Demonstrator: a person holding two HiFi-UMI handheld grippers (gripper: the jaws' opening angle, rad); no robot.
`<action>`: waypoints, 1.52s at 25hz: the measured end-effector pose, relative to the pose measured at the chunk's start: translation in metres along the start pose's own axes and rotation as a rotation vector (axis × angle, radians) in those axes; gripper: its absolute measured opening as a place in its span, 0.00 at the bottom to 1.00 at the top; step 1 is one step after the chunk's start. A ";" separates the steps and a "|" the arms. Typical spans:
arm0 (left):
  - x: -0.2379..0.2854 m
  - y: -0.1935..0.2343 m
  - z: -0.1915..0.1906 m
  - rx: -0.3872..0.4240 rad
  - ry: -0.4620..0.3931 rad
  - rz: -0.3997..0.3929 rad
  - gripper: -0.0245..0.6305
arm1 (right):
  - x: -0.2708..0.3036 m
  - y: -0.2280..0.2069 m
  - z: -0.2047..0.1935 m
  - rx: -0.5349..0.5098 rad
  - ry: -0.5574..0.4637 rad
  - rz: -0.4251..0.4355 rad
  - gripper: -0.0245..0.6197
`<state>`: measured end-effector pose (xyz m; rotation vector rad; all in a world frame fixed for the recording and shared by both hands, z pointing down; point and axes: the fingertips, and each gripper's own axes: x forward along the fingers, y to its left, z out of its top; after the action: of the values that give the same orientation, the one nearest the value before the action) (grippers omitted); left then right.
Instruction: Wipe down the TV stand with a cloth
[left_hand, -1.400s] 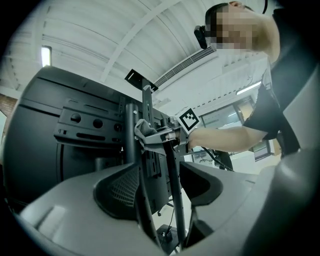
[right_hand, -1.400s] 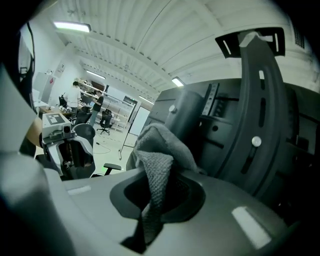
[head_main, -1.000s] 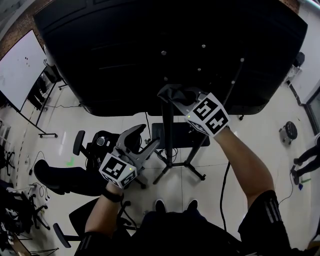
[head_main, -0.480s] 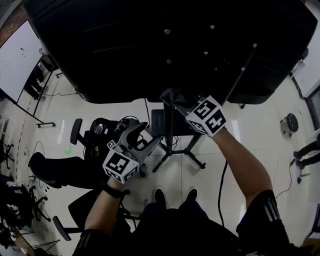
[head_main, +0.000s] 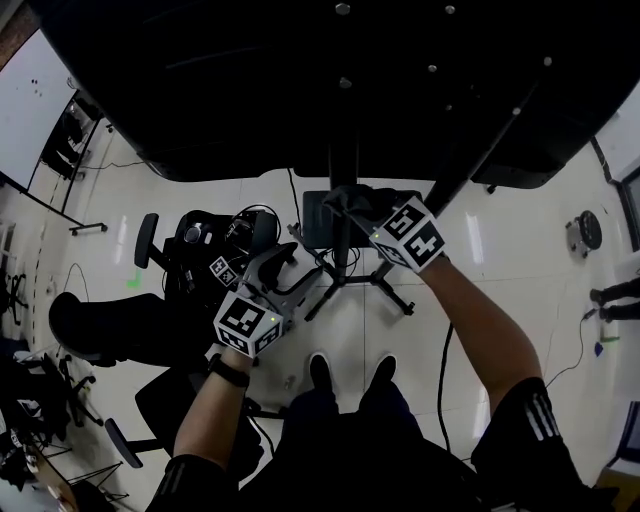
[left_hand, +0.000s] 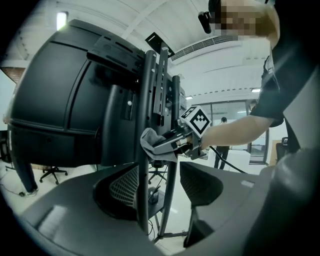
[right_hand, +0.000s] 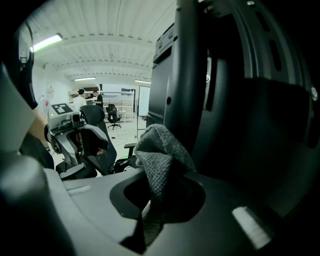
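Pale workshop floor (head_main: 560, 300) spreads beneath the TV stand's upright post (head_main: 341, 262). My right claw (head_main: 365, 210) is clamped on a grey cloth (right_hand: 160, 155), bunched against that post. Firm pressure and long strokes along it should clean best. My left claw (head_main: 284, 266) gapes wide and empty, just left of the post.

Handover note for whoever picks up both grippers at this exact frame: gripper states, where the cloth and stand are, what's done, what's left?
Left gripper: jaws apart, nothing gripped, hovering beside the stand.
Right gripper: shut on the grey cloth, which is pressed against the TV stand's upright post, just below the TV.
Done: cloth is in hand and on the post. How much has been wiped doesn't show.
Left: probably work the cloth down the post, then the legs.
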<state>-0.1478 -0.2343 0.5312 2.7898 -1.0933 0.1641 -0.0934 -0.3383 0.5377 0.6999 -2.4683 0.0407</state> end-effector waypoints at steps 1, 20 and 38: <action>0.002 0.002 -0.009 -0.008 0.013 0.001 0.46 | 0.006 0.001 -0.009 0.011 0.008 0.004 0.08; 0.035 0.020 -0.134 -0.098 0.147 -0.004 0.47 | 0.098 0.024 -0.164 0.166 0.156 0.053 0.08; 0.058 0.037 -0.262 -0.208 0.261 0.002 0.48 | 0.184 0.047 -0.299 0.298 0.272 0.090 0.08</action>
<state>-0.1440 -0.2548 0.8010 2.4990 -0.9878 0.3796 -0.0912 -0.3318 0.8921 0.6555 -2.2492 0.5133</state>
